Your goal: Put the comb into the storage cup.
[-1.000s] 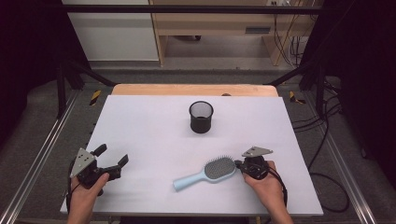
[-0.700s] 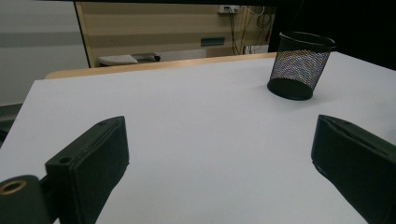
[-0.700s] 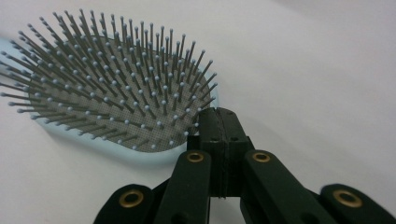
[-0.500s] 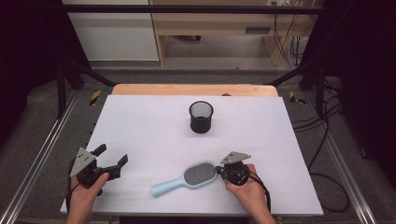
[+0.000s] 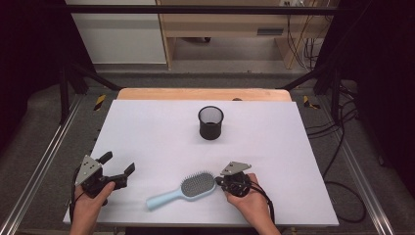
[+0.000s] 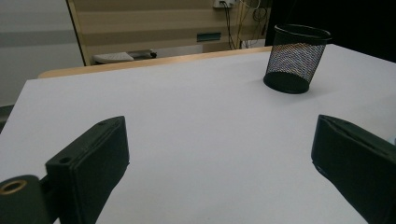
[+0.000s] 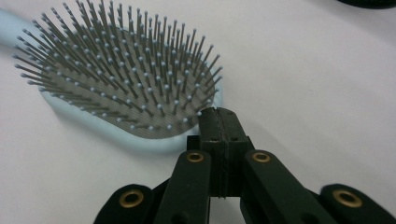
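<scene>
Left gripper (image 5: 116, 169) rests near the table's (image 5: 147, 127) front left corner, its jaws spread wide with nothing between them, aimed toward the black mesh cup (image 5: 211, 123) standing upright near the table's middle. Right of it, the light-blue hairbrush (image 5: 183, 190) lies bristles up along the front edge, handle pointing left. Right gripper (image 5: 221, 183), jaws pressed together, touches its tips against the rim of the brush head.
</scene>
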{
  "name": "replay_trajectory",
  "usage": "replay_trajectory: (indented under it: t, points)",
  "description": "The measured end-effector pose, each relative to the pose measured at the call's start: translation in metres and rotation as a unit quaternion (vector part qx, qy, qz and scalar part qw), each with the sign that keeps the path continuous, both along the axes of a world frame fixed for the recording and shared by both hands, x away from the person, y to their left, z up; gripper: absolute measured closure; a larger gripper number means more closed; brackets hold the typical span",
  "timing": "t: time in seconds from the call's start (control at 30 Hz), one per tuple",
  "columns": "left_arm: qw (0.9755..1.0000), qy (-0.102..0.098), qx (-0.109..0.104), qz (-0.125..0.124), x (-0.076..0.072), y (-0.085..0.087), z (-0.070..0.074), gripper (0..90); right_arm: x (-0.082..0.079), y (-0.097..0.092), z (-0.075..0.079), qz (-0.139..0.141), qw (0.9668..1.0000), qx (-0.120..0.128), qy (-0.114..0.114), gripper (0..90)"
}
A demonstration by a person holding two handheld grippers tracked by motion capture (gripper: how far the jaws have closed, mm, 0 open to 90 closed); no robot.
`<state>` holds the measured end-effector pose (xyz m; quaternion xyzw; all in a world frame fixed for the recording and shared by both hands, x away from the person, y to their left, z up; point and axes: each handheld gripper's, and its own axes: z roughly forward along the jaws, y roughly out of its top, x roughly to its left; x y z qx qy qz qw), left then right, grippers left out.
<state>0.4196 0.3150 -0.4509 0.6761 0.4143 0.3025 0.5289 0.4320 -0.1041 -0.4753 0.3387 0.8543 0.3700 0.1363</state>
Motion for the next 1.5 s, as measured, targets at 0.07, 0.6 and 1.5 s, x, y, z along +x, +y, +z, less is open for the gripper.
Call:
replay_trajectory:
  t: [0.07, 0.6, 1.5]
  points:
    - [1.0000, 0.000, 0.002, -0.005, -0.001, -0.001, 0.001, 4.0, 0.001, -0.004, 0.000, -0.005, 1.0000, 0.005, -0.001, 90.0]
    - [0.9958, 0.002, -0.009, -0.091, -0.004, -0.020, 0.039, 3.5, 0.005, -0.065, 0.022, -0.085, 0.9875, 0.106, -0.080, 83.9]
    - [0.9934, -0.016, -0.032, -0.109, 0.011, -0.047, 0.070, 2.3, 0.000, -0.138, 0.031, -0.101, 0.9586, 0.172, -0.203, 6.7]
